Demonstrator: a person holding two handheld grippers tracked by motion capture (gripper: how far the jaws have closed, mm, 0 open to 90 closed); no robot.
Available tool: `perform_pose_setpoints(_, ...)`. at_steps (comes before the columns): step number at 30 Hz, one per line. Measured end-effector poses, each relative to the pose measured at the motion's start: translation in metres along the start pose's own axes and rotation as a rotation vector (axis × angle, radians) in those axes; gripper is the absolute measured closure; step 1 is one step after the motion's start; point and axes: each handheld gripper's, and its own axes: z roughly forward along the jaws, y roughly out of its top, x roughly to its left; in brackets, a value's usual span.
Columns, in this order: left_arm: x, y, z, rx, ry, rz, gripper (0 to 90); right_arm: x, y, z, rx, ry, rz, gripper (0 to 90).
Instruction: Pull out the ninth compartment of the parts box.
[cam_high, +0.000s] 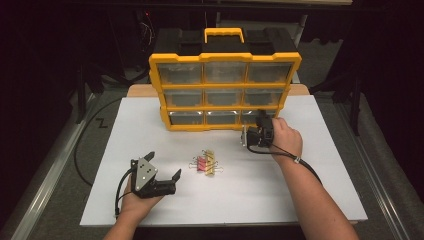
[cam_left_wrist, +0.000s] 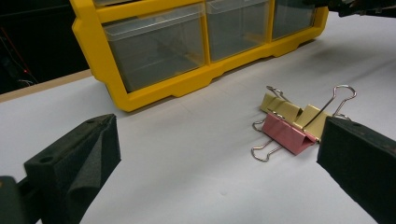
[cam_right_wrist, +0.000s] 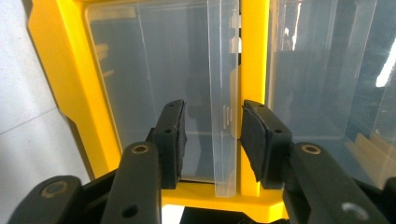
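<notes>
White tabletop (cam_high: 310, 165) under dark surroundings carries a yellow drawer cabinet (cam_high: 225, 57) standing upright at its far side.

Right gripper (cam_right_wrist: 212, 135): held by the right hand (cam_high: 286, 137) at the cabinet's bottom row, right end. Its jaws stand narrowed, one on either side of the clear tab (cam_right_wrist: 223, 140) that projects from the front of a transparent drawer (cam_right_wrist: 149, 88). In the right gripper view a gap shows between each pad and the tab, so the plastic is bracketed but not visibly pinched. The view is rolled, so the tab's long axis appears vertical between the jaws, and the yellow frame post (cam_right_wrist: 252, 60) lies just behind it.

Left gripper (cam_high: 164, 169): resting low on the near left of the table, jaws spread wide and empty. It points across the table toward the binder clips (cam_high: 206, 163).

Binder clips: a small heap of pink (cam_left_wrist: 286, 134) and pale yellow (cam_left_wrist: 299, 114) clips with wire handles, lying mid-table, just ahead of the left gripper's right jaw and well apart from the cabinet.

Governing relation, as judged: the drawer tab lies directly between the right jaws, so the coming pull runs straight back toward the person; the clips are nearer the left gripper.
</notes>
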Motion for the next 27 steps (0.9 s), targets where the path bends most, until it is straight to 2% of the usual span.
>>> perform_pose_setpoints(2, 0.0, -0.0002, 0.0003, 0.006, 0.0, 0.001, 0.3, 0.0005, 0.0002, 0.0006, 0.002, 0.012, -0.006, 65.5)
perform_pose_setpoints(6, -0.0001, -0.0001, 0.0002, 0.006, 0.0, 0.001, 0.3, 0.0014, 0.0003, 0.0014, -0.015, -0.02, -0.005, 70.6)
perform_pose_setpoints(10, -0.0001, -0.0002, 0.0003, 0.007, 0.0, 0.001, 0.3, -0.0002, 0.0007, 0.0009, -0.007, -0.023, 0.0, 77.7)
perform_pose_setpoints(13, -0.0002, -0.0004, 0.0008, 0.011, -0.002, 0.003, 0.3, -0.0001, 0.0001, 0.0014, -0.004, -0.045, -0.024, 78.3)
perform_pose_setpoints(16, -0.0002, -0.0003, 0.0005, 0.009, -0.002, 0.002, 0.3, -0.0005, 0.0003, 0.0006, 0.006, -0.029, -0.012, 79.0)
perform_pose_setpoints(18, 0.0002, -0.0003, 0.0003, 0.005, 0.0, -0.002, 0.3, -0.001, -0.0002, 0.0018, -0.02, -0.035, -0.003, 79.3)
perform_pose_setpoints(19, 0.0003, -0.0003, 0.0002, 0.005, 0.0, -0.003, 0.3, -0.0028, 0.0, 0.0002, -0.004, -0.022, -0.017, 79.8)
perform_pose_setpoints(24, 0.0006, -0.0001, 0.0, 0.004, 0.002, -0.003, 0.3, -0.0055, -0.0013, -0.0044, -0.005, 0.011, -0.006, 82.5)
perform_pose_setpoints(26, 0.0005, 0.0001, -0.0003, 0.001, 0.002, -0.004, 0.3, -0.0063, -0.0012, -0.0056, -0.009, 0.003, -0.016, 82.5)
perform_pose_setpoints(27, 0.0006, 0.0003, -0.0008, 0.001, 0.001, -0.002, 0.3, -0.0059, -0.0014, -0.0062, -0.009, 0.011, -0.003, 82.5)
